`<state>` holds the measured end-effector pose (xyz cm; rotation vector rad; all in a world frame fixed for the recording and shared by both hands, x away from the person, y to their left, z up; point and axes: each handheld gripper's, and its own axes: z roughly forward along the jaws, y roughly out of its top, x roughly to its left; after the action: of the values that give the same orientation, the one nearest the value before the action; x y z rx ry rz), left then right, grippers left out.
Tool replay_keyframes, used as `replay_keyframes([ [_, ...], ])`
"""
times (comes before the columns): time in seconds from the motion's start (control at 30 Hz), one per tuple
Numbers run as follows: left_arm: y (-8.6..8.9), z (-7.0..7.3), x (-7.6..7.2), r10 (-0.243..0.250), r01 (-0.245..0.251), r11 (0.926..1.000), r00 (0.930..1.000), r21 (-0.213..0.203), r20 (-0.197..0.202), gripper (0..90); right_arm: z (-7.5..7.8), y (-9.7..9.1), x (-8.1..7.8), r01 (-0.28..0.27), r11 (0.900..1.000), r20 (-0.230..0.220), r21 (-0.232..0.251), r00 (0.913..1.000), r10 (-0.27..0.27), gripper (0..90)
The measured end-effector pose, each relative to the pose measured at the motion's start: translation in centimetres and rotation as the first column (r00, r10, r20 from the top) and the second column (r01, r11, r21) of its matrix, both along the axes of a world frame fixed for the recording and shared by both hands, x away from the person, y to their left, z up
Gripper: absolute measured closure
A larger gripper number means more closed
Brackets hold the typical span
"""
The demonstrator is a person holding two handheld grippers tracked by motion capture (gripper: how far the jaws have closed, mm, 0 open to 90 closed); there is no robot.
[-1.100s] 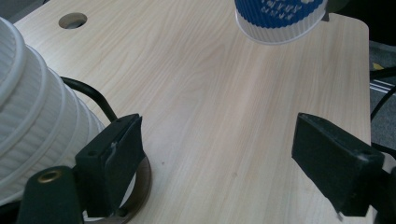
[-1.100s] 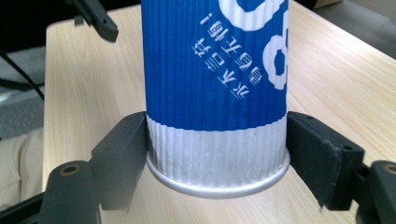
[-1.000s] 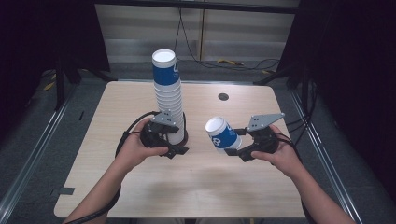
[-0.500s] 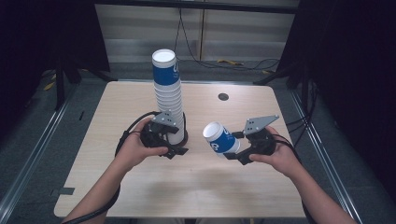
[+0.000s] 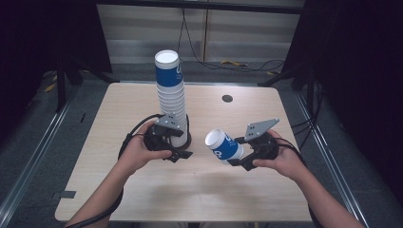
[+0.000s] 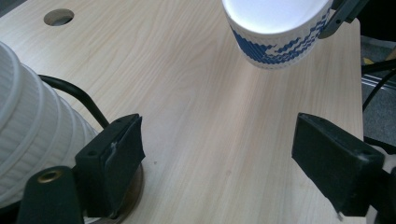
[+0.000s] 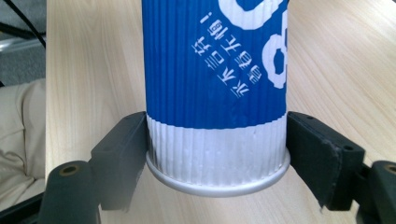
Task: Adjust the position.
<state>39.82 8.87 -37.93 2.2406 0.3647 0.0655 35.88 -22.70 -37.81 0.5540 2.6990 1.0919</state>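
Setting: we see a pale wood tabletop (image 5: 142,190) from above, with a person's forearms coming in from the near edge, one gripper in each hand.
Right gripper (image 5: 236,156): we find it right of centre, near the person, its fingers (image 7: 122,154) clamped on the white base of a single blue-and-white paper cup (image 5: 223,147).
Cup: it lies tilted in the grip, clear of the wood, its open white mouth turned up and to the left, toward the stack; in the right gripper view we read white printed characters on its ribbed blue wall (image 7: 215,56).
Left gripper (image 5: 183,147): it sits at the foot of a tall stack of cups (image 5: 170,99), left of centre; its fingers (image 6: 116,158) stand wide apart with bare wood between them.
Stack: it stands upright on the tabletop, white ribbed rims piled below a blue top cup; in the left gripper view its ribbed side (image 6: 28,140) is just beside the left-hand finger, and we cannot tell whether they touch.
Between the two: the held cup and the stack are near each other but apart; in the left gripper view the cup's rim (image 6: 275,28) hangs ahead of the open fingers.
Far side: a small round hole (image 5: 227,98) marks the tabletop toward its far right.
Cables: a black cable (image 5: 130,137) loops from the left gripper.
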Motion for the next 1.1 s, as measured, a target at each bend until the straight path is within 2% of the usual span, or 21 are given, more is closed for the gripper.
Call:
replay_keyframes([
  [0.13, -0.2, -0.2, -0.1, -0.013, 0.013, 0.9998, 0.9999, 0.016, -0.005, 16.5, -0.1, 0.2, 0.0, -0.016, 0.9998, -0.012, -0.010, 0.9998, 0.016, 22.7],
  [0.37, -0.5, -0.4, -0.2, -0.022, 0.022, 0.9998, 0.9997, 0.002, -0.007, 16.5, -0.4, 0.7, 0.1, -0.043, 0.9986, -0.022, -0.032, 0.9989, 0.042, 22.7],
  [0.57, -0.4, -0.5, -0.2, -0.030, 0.030, 0.9995, 0.9995, 0.010, -0.004, 16.5, -0.6, 1.2, 0.0, -0.068, 0.9961, -0.035, -0.056, 0.9972, 0.066, 22.7],
  [0.7, -0.5, -0.8, -0.3, -0.034, 0.034, 0.9994, 0.9993, -0.003, -0.013, 16.5, -0.7, 1.4, 0.0, -0.086, 0.9935, -0.042, -0.075, 0.9957, 0.083, 22.7],
  [0.8, -0.7, -0.9, -0.3, -0.039, 0.039, 0.9992, 0.9992, 0.007, -0.013, 16.5, -0.6, 1.5, -0.1, -0.093, 0.9919, -0.042, -0.086, 0.9951, 0.090, 22.7],
  [0.83, -0.8, -1.0, -0.4, -0.039, 0.039, 0.9992, 0.9991, -0.002, -0.015, 16.5, -0.6, 1.6, -0.1, -0.098, 0.9912, -0.046, -0.089, 0.9945, 0.094, 22.7],
  [0.9, -0.8, -1.0, -0.4, -0.047, 0.047, 0.9988, 0.9988, 0.011, -0.014, 16.5, -0.5, 1.6, -0.1, -0.104, 0.9902, -0.046, -0.094, 0.9939, 0.100, 22.7],
  [1.03, -0.9, -1.2, -0.5, -0.051, 0.051, 0.9986, 0.9985, 0.012, -0.019, 16.5, -0.4, 1.8, -0.1, -0.111, 0.9876, -0.059, -0.112, 0.9928, 0.105, 22.7],
  [1.07, -0.9, -1.3, -0.5, -0.045, 0.045, 0.9990, 0.9987, 0.004, -0.022, 16.5, -0.4, 1.8, 0.0, -0.121, 0.9857, -0.050, -0.117, 0.9920, 0.116, 22.7],
  [1.1, -0.9, -1.3, -0.5, -0.046, 0.047, 0.9988, 0.9986, 0.015, -0.024, 16.6, -0.4, 1.9, 0.0, -0.122, 0.9851, -0.054, -0.122, 0.9918, 0.116, 22.7],
])
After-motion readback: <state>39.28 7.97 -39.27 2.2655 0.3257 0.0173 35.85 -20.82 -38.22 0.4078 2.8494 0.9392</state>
